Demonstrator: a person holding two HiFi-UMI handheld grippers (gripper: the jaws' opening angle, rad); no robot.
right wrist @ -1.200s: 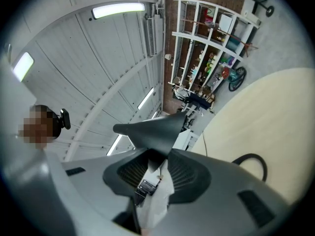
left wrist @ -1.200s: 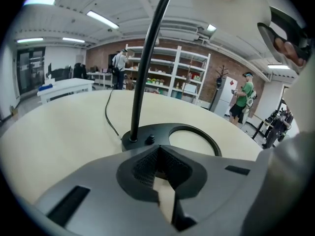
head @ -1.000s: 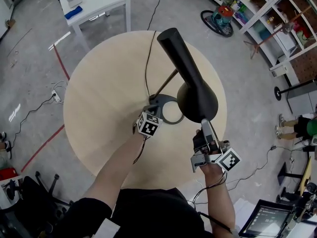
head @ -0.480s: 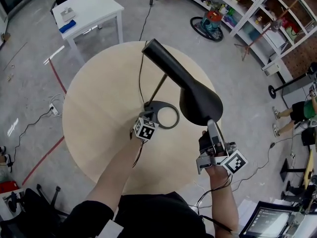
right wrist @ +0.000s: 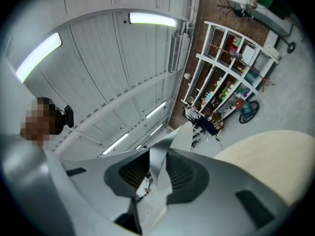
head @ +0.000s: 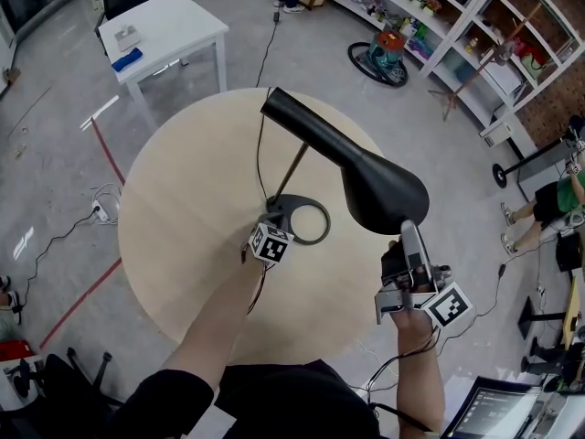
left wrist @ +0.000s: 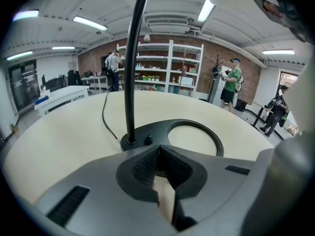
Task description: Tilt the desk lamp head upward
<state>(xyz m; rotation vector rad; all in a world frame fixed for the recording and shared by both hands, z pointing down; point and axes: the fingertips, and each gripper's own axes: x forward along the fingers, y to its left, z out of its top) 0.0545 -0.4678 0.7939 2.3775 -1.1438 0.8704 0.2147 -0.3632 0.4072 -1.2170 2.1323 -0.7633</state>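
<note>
The left gripper (left wrist: 158,151) has its jaws together with nothing between them. Its tips point down at the solid end of the base (left wrist: 142,135), just in front of the stem (head: 294,167); I cannot tell whether they press on it. The right gripper (right wrist: 158,154) has just been closing its jaws, and they pinch the thin rim (right wrist: 159,171) of the head (head: 379,186).

The lamp stands near the middle of the round table (head: 183,199). Its head slants above the base, wide mouth toward the person.

The head looks like stiff, smooth, thin metal, probably light. The rim suits the grip because it lies far from the pivot and gives good leverage. The slick wall could slip from the pads, though. If the joint is tight, the base may lift or slide unless it is pinned.
</note>
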